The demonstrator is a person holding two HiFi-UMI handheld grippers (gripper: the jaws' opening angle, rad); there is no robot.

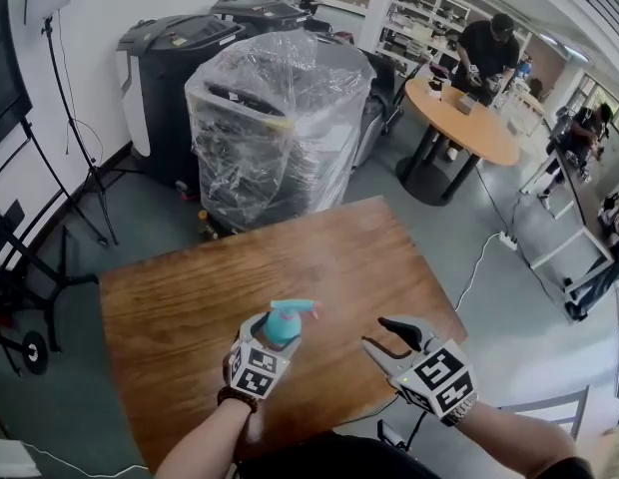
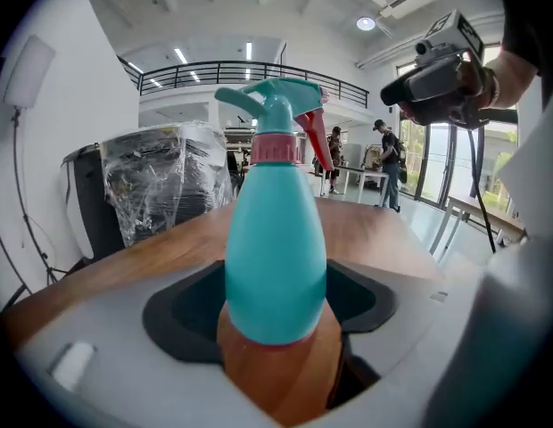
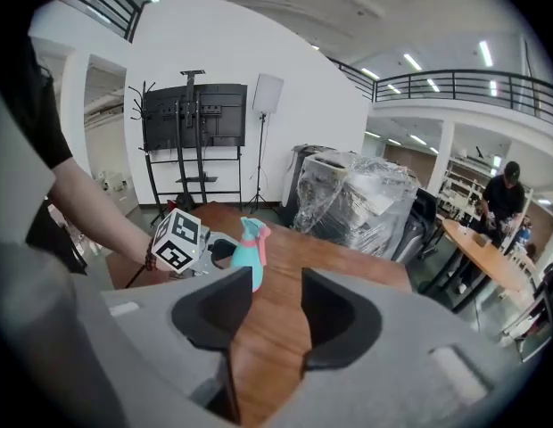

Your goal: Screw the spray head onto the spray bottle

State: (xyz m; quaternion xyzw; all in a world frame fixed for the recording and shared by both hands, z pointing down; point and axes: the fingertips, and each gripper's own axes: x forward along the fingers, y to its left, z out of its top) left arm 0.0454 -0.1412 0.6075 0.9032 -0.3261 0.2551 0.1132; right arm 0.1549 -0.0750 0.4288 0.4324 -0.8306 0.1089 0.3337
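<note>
A teal spray bottle stands upright over the wooden table, with its teal spray head on top. In the left gripper view the bottle fills the middle, with a pink collar and a red trigger under the head. My left gripper is shut on the bottle's lower body. My right gripper hovers to the right of the bottle, apart from it, open and with nothing between its fingers. The right gripper view shows the bottle beyond its own jaws.
Behind the table stands a plastic-wrapped machine and dark bins. A round table with a person at it is at the back right. A light stand is on the left. The table's near edge runs just under the grippers.
</note>
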